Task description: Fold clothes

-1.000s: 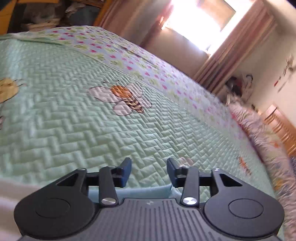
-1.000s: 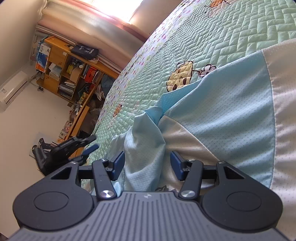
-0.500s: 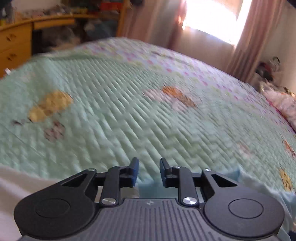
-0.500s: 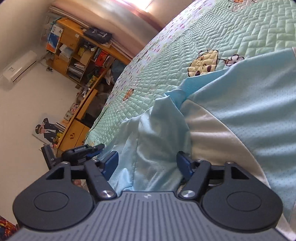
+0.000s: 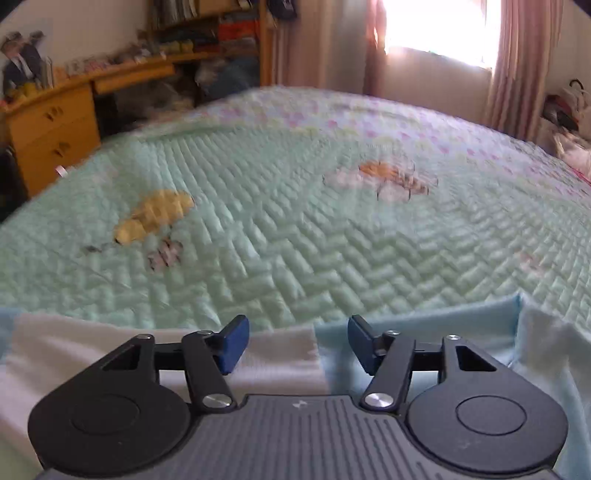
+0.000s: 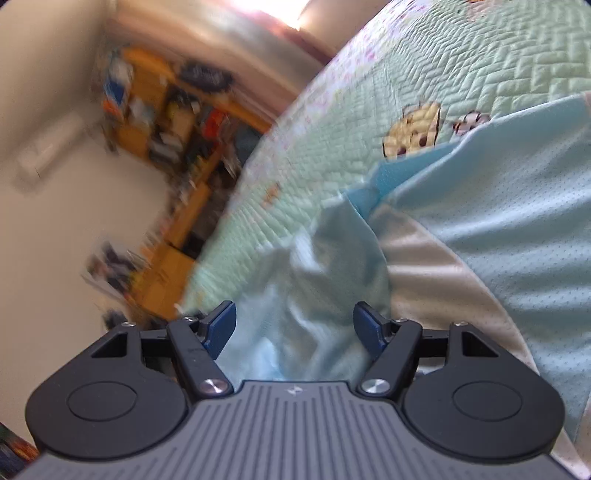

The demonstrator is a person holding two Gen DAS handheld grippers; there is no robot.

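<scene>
A light blue and white garment lies on the green quilted bed. In the left wrist view its white and blue edge runs just under my left gripper, whose jaws are opening; the cloth lies below them and the pads do not press on it. My right gripper stands open over a crumpled blue fold of the garment, which bulges up between its blue pads without being pinched.
The green quilt with bee and flower patches stretches far ahead. A wooden desk with drawers and bookshelves stand past the bed's left side. A curtained window is at the far wall.
My left gripper swung left and tilted down, narrowed, then spread wide again over the garment's edge. My right gripper widened and stays over the crumpled fold; its view is now blurred.
</scene>
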